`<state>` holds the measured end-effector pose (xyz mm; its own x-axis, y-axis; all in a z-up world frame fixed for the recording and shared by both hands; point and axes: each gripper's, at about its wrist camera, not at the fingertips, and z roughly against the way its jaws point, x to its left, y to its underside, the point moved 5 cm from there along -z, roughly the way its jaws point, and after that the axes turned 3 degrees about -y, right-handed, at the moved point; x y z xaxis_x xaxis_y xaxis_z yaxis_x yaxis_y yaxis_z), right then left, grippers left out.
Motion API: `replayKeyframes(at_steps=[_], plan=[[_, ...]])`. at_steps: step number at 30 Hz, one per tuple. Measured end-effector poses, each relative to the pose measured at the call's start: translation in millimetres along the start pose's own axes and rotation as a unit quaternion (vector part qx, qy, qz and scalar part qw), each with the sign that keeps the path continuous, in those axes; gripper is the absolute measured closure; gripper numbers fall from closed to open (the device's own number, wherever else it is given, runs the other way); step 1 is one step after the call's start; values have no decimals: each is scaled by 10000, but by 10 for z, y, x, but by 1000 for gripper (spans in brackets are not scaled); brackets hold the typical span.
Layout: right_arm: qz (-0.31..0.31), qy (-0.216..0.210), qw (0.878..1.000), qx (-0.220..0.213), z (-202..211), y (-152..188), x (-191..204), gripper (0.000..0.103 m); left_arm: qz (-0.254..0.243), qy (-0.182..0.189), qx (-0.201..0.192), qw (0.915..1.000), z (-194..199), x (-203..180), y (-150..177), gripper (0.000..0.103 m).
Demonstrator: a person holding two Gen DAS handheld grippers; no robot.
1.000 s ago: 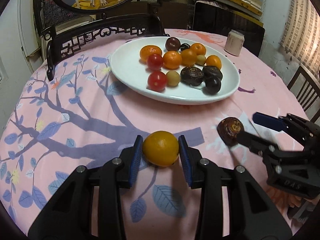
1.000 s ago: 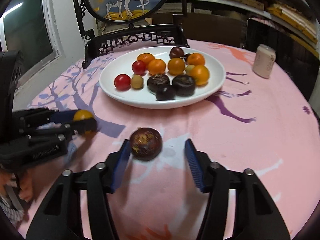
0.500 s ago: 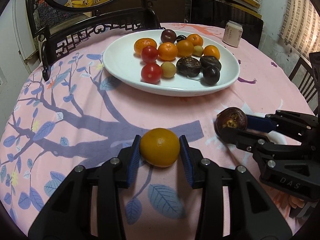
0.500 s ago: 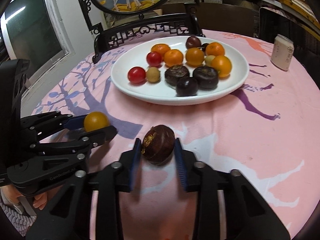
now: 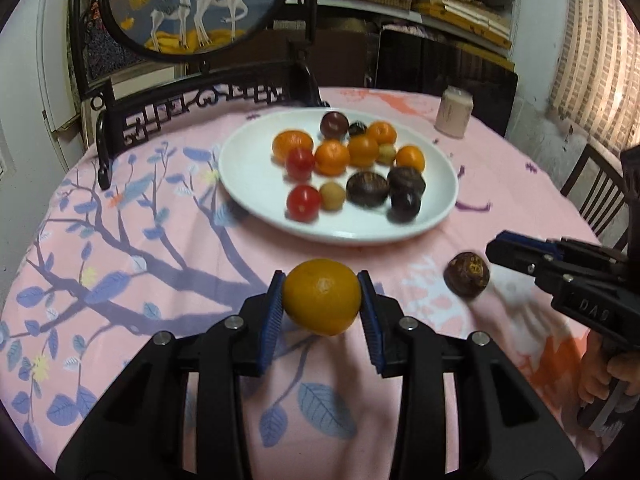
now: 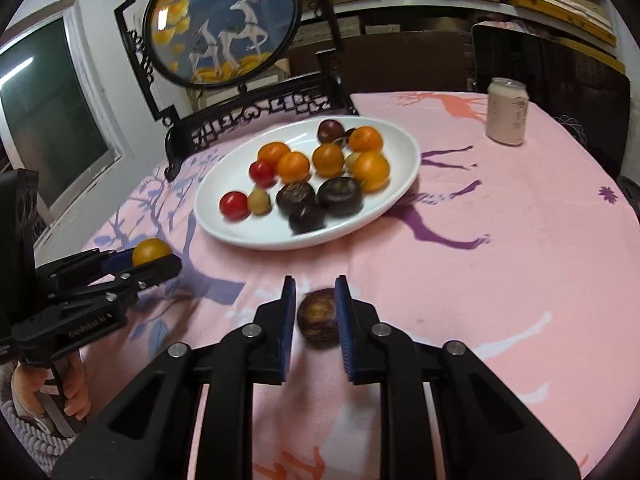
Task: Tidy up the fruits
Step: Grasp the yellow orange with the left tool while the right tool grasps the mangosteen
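Two fruits in hand, one per gripper. Left gripper [image 5: 322,312] pinches an orange [image 5: 321,296] across its middle, blue pads [image 5: 272,312] flush on both sides; its jaws are closing a touch on the fruit. Right gripper [image 6: 316,312] is pressed onto a dark brown passion fruit [image 6: 319,316], which sits low and deep between the pads, its bottom close to the pink tablecloth [image 6: 500,260] — can't tell whether it has cleared the cloth.

White plate [image 5: 248,200] lies ahead of both grippers, a bit right of the left one's line and left of the right one's, already crowded with oranges, cherry tomatoes and dark fruits.

Risks, my read:
- Passion fruit is round and hard-skinned, gripped below the pad tips. A quick swing toward the plate could roll it out.
- Orange skin gives; more squeeze bruises it.
- Both grippers converge on the same plate, so the black fingers may clash over the near rim.
- Dropping either fruit onto the pile could knock a cherry tomato [image 5: 304,202] near the edge over the low rim.
- Beverage can [image 6: 507,111] stands far right of the right gripper, out of the path.
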<state>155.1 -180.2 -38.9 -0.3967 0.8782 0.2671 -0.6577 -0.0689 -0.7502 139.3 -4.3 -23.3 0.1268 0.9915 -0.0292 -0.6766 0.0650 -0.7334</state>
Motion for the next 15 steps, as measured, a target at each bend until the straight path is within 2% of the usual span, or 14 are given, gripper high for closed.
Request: replayKeyframes(at_steps=[3,9,10,12,15], plan=[[-27,-103,9993,354,-156,92,-20,83,29,56,59,10000,-29,5,3,66],[206,95,9993,290,-171,89,13,79,-86,66,124,9999,-64,-46,44,66],[261,179,9991,273,-175,85,12,76,-98,63,124,9999,-66,-49,48,66],[275,278,9983,431,-250,115,-5,54,-113,64,139,9998,-73,-55,52,66],[186,163,9984,505,-288,121,-13,55,-122,52,176,9998,-95,-52,64,66]])
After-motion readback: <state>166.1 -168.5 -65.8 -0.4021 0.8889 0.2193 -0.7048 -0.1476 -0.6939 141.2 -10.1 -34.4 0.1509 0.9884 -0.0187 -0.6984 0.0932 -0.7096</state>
